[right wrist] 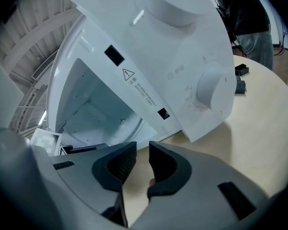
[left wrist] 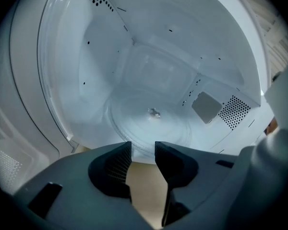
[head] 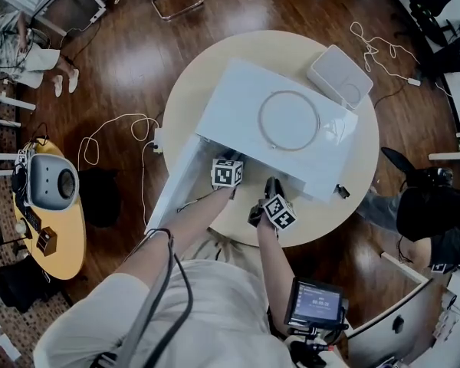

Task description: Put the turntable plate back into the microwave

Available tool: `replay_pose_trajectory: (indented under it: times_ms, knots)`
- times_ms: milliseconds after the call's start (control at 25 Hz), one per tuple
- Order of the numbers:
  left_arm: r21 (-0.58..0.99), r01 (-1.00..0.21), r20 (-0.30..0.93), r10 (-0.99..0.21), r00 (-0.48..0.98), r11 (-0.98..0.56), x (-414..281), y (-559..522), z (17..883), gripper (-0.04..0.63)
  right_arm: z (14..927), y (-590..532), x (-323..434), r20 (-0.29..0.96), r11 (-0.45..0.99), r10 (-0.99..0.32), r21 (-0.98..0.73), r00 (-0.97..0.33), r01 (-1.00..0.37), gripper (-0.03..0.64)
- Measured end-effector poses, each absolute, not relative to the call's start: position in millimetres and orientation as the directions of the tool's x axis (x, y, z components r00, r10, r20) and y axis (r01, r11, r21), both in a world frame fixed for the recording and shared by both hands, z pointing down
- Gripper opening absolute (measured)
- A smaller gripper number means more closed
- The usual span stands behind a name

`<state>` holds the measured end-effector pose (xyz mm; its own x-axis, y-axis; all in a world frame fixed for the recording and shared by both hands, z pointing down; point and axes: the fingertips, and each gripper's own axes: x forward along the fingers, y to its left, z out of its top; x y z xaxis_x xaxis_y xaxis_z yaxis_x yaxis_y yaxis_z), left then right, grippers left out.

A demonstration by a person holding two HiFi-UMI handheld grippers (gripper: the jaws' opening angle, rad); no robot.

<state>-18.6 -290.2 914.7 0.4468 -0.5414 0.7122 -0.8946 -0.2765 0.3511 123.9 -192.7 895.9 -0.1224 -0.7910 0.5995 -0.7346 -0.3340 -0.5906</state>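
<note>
A white microwave [head: 276,121] stands on a round beige table [head: 345,182], its door [head: 176,182] swung open to the left. In the left gripper view, a clear glass turntable plate [left wrist: 134,123] lies flat on the cavity floor. My left gripper [left wrist: 143,150] is at the cavity mouth, open, its pads empty and just short of the plate's near rim. My right gripper [right wrist: 142,152] hovers over the table in front of the microwave, below the control knob [right wrist: 211,87]. Its jaws stand slightly apart with nothing between them. A thin ring outline [head: 289,121] shows on the microwave's top.
A white box-shaped device [head: 339,75] sits on the table behind the microwave. Small black pieces [right wrist: 240,78] lie on the table right of the microwave. A seated person [head: 437,213] is at the right. To the left is a yellow table [head: 61,244], and cables trail on the floor.
</note>
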Motion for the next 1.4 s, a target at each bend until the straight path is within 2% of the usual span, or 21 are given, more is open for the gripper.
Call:
replay_pose_trajectory:
  times_ms: [400, 640, 800, 1040, 1240, 1400]
  knots:
    - [0.361, -0.884, 0.721, -0.513, 0.466, -0.297, -8.2, -276.5, 911.8, 0.137, 897.0, -186.4, 121.6, 0.615, -0.329, -0.777, -0.577, -0.132, -0.748, 0.084]
    - [0.394, -0.809, 0.681, -0.453, 0.575, -0.436, 21.9, -263.7, 897.9, 0.137, 891.4, -199.3, 115.8, 0.596, -0.300, -0.789, -0.582, -0.146, -0.756, 0.084]
    - [0.424, -0.827, 0.658, -0.502, 0.561, -0.368, 21.1, -259.0, 886.4, 0.137, 878.5, -200.3, 114.1, 0.582, -0.263, -0.795, -0.582, -0.168, -0.769, 0.084]
    - [0.401, -0.832, 0.664, -0.504, 0.552, -0.383, 8.8, -248.1, 873.6, 0.137, 862.9, -198.2, 108.0, 0.559, -0.218, -0.806, -0.585, -0.194, -0.781, 0.084]
    - [0.396, -0.833, 0.639, -0.535, 0.552, -0.386, -4.5, -239.0, 855.5, 0.137, 830.3, -199.3, 83.6, 0.505, -0.001, -0.819, -0.476, -0.272, -0.880, 0.083]
    - [0.398, -0.815, 0.604, -0.548, 0.578, -0.420, -6.8, -224.1, 836.4, 0.137, 806.9, -192.2, 68.0, 0.469, 0.143, -0.818, -0.394, -0.332, -0.908, 0.084]
